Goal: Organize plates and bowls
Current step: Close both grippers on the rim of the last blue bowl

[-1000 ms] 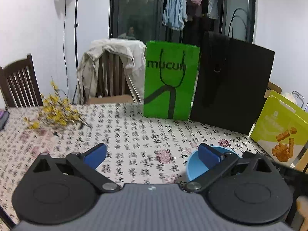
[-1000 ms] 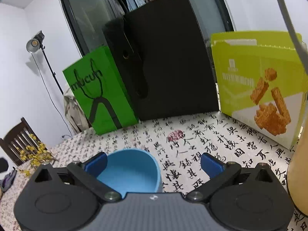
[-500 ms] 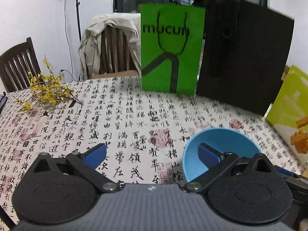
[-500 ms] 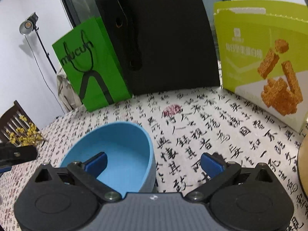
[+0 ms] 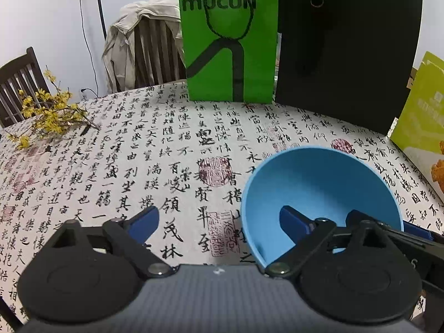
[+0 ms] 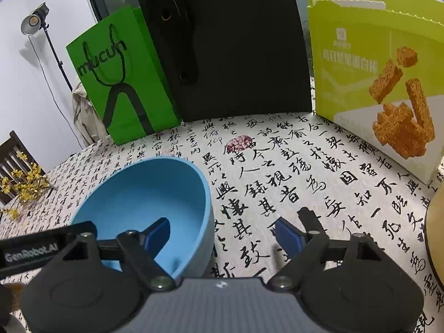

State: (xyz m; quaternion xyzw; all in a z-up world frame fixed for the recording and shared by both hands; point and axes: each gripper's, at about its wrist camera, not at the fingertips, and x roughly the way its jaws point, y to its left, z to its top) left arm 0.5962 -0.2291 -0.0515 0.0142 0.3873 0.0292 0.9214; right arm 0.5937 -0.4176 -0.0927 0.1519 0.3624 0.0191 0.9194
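Observation:
A light blue bowl (image 5: 319, 183) stands upright on the table, low and right in the left wrist view and low and left in the right wrist view (image 6: 138, 194). My left gripper (image 5: 219, 222) straddles the bowl's left wall: one pad (image 5: 294, 222) is inside, the other on the cloth outside. Its jaws are closing, and the pads do not press on the wall. My right gripper (image 6: 222, 236) straddles the opposite wall, one pad (image 6: 156, 234) inside and one outside. It is closing too, with a gap left at the wall.
The table (image 5: 138, 152) wears a calligraphy-print cloth. Behind the bowl stand a green bag (image 5: 227, 41), a black bag (image 5: 347, 41) and a yellow-green snack box (image 6: 374, 69). Yellow flowers (image 5: 47, 113) lie far left. A tan object (image 6: 435, 222) sits at the right edge.
Both grippers have come down and forward onto the bowl, so each now has one finger inside it. Both pairs of jaws stand narrower than before.

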